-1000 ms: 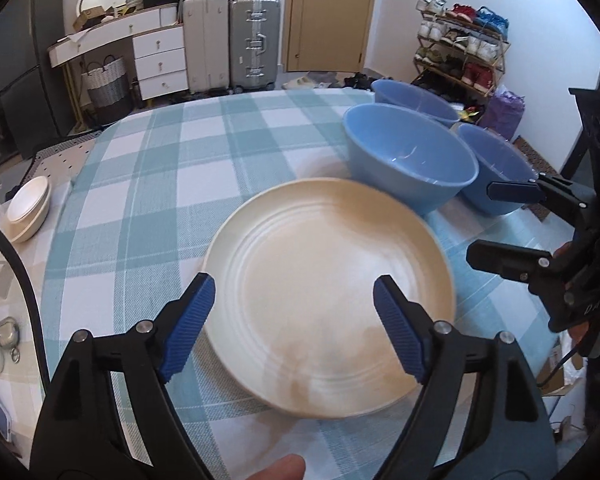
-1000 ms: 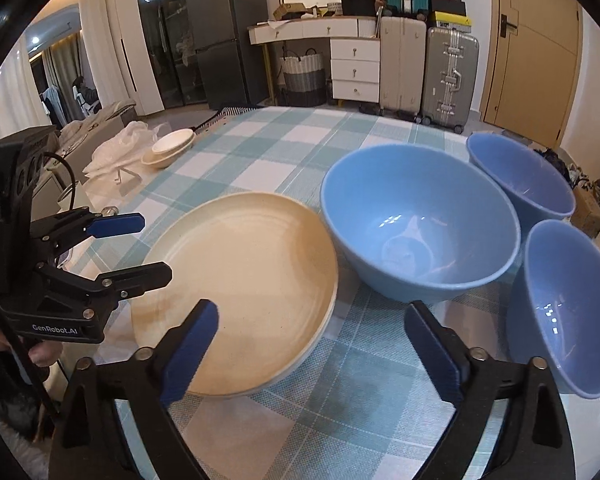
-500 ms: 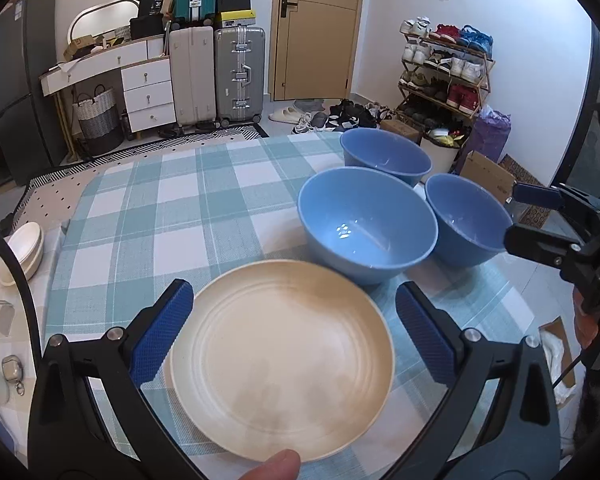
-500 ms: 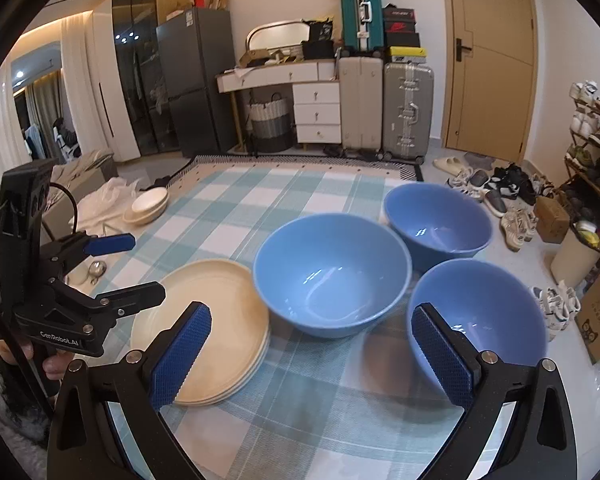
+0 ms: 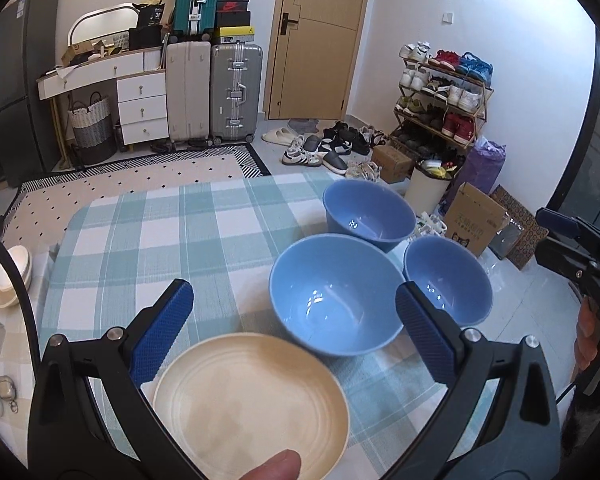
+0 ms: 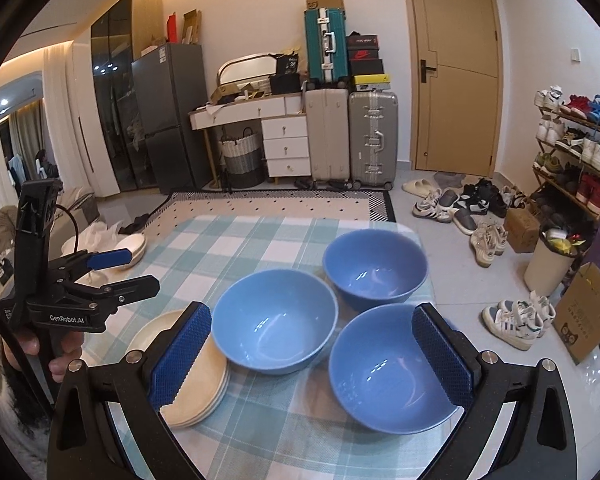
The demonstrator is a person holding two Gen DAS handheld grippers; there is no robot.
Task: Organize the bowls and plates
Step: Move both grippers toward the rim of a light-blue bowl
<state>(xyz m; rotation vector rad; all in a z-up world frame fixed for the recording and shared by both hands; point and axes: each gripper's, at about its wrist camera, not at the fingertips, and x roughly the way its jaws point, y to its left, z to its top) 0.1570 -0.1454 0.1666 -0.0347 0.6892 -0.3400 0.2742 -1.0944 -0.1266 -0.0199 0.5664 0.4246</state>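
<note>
On a checked-cloth bench, a stack of cream plates sits beside three blue bowls clustered near the right edge. Above them, left tongs and right tongs both hover spread wide, gripping nothing.

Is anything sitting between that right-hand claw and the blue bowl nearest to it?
Nothing visible. The right gripper is open and empty above the tablecloth, and the nearest blue bowl lies right ahead of it, with only bare cloth and air between.
</note>
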